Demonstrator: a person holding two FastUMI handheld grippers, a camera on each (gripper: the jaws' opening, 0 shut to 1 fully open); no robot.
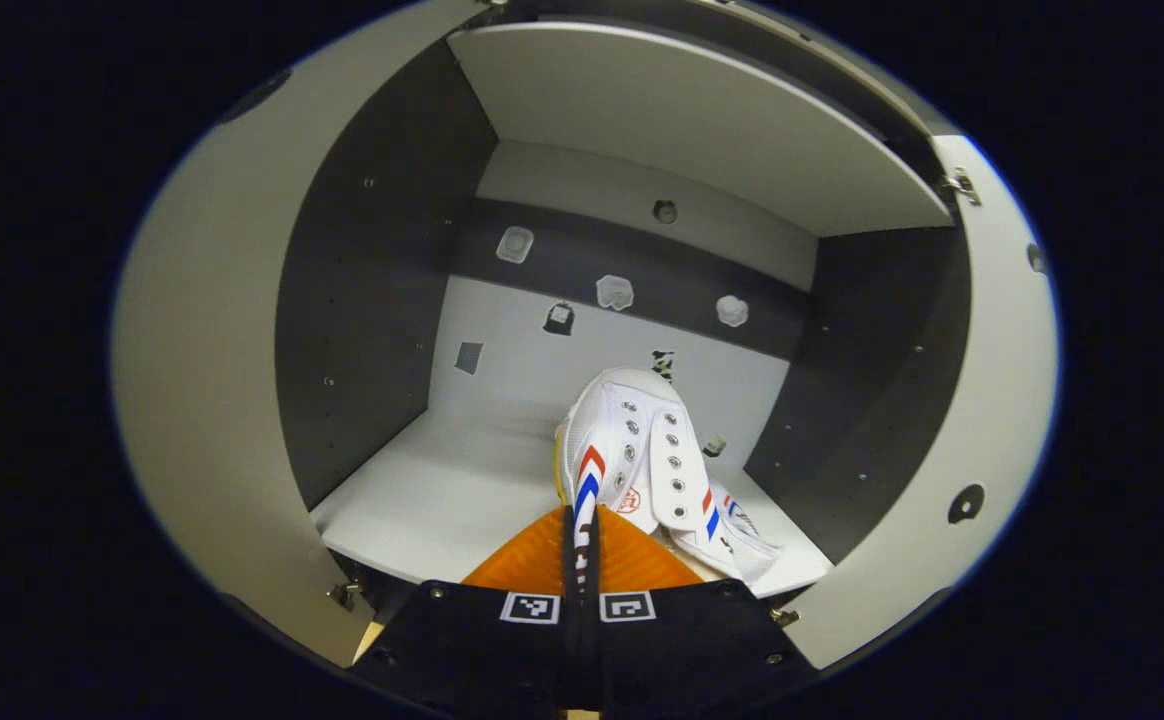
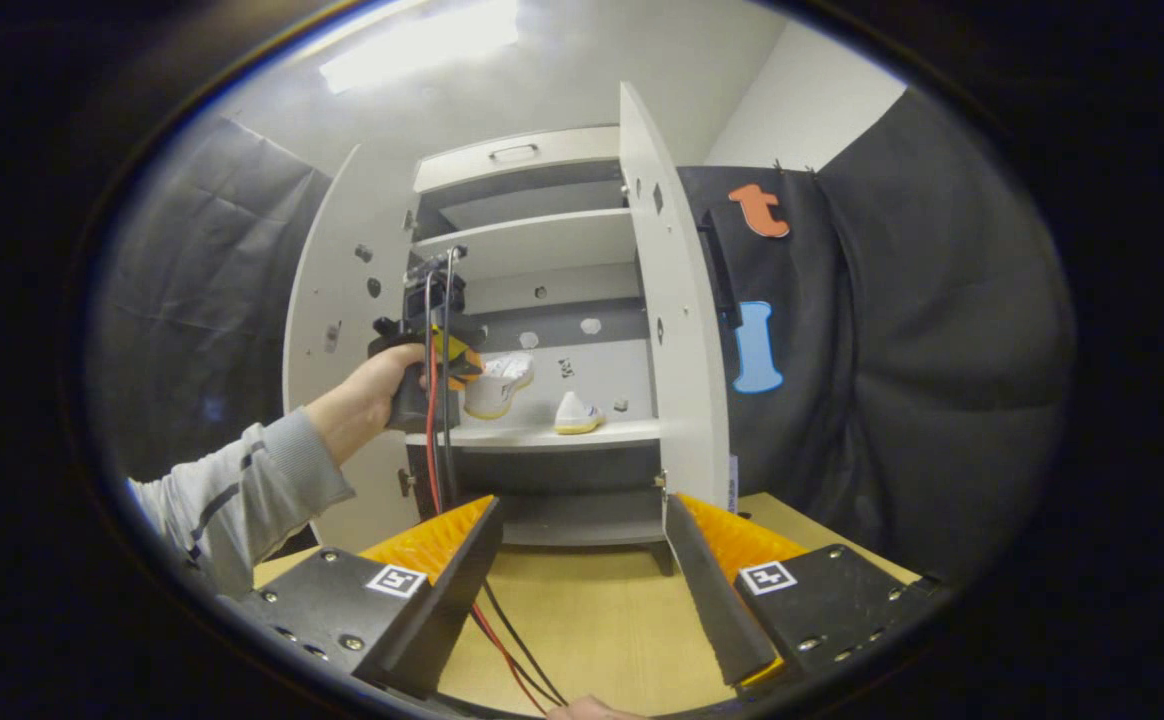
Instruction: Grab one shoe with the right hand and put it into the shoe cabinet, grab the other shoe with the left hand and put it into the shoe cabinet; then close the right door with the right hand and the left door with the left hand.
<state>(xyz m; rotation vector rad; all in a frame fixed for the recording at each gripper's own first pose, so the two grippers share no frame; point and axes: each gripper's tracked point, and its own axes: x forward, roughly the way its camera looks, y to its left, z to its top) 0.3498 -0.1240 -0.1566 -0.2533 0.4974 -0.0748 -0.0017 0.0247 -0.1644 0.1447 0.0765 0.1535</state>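
A white high-top shoe (image 1: 642,450) with red and blue stripes hangs between my left gripper's (image 1: 582,530) fingers, which are shut on its rim, over the white shelf (image 1: 442,490) inside the shoe cabinet. The right gripper view shows that left gripper (image 2: 447,370) in a person's hand, carrying the shoe (image 2: 497,385) just above the left part of the shelf (image 2: 632,433). The other white shoe (image 2: 577,412) rests on the shelf to the right. My right gripper (image 2: 582,510) stands open and holds nothing, low over the wooden table (image 2: 592,610) in front of the cabinet.
Both cabinet doors stand open: the left door (image 2: 342,300) and the right door (image 2: 677,330), which in the left gripper view flank the opening as the left door (image 1: 202,400) and the right door (image 1: 982,400). An upper shelf (image 2: 532,240) sits above. Red and black cables (image 2: 502,640) trail across the table.
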